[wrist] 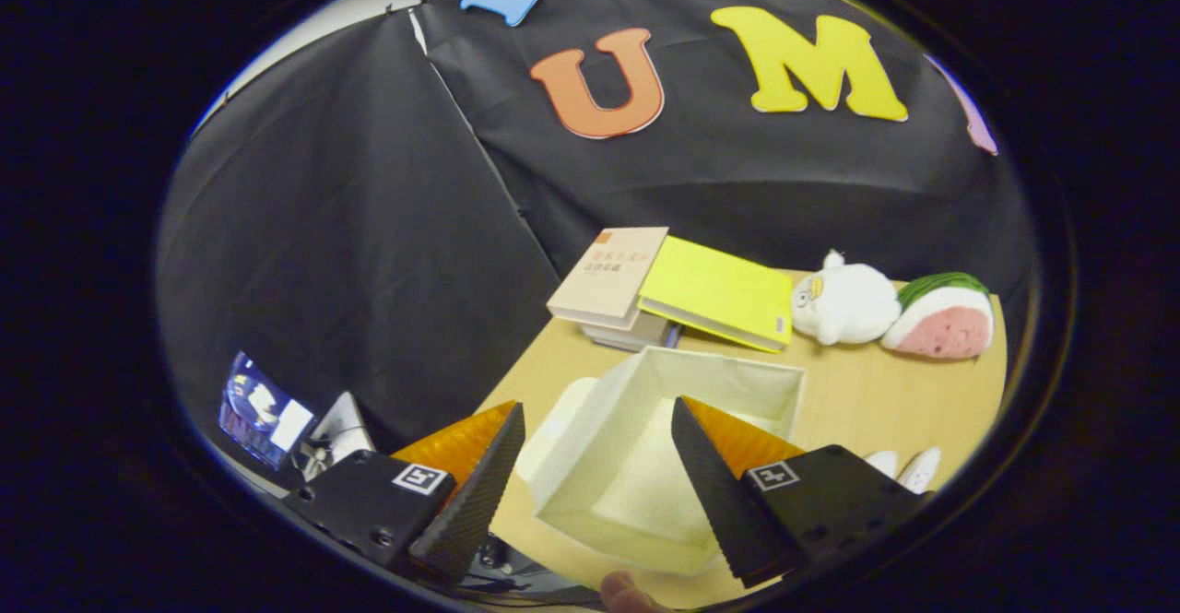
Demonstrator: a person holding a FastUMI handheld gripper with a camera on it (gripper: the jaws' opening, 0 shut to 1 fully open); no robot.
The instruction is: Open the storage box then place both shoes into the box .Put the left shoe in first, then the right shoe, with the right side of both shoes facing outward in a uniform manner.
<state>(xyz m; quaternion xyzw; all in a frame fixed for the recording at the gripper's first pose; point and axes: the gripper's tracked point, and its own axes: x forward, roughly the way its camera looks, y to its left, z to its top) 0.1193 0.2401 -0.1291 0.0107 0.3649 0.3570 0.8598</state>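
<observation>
While tilted down over the open storage box, the claw hangs empty, fingers apart.

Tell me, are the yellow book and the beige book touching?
Touching. In the gripper view the flat yellow book leans over the beige book's edge with no gap between them. The claw hangs open over the white box.

Seen from a fisheye lens riding on the gripper, above and close over the near edge of the tabletop, tilted down and forward along the parted, empty jaws. Open storage box close below, between and just beyond them; books and plush toys farther back, against the booth's black cloth wall.
</observation>
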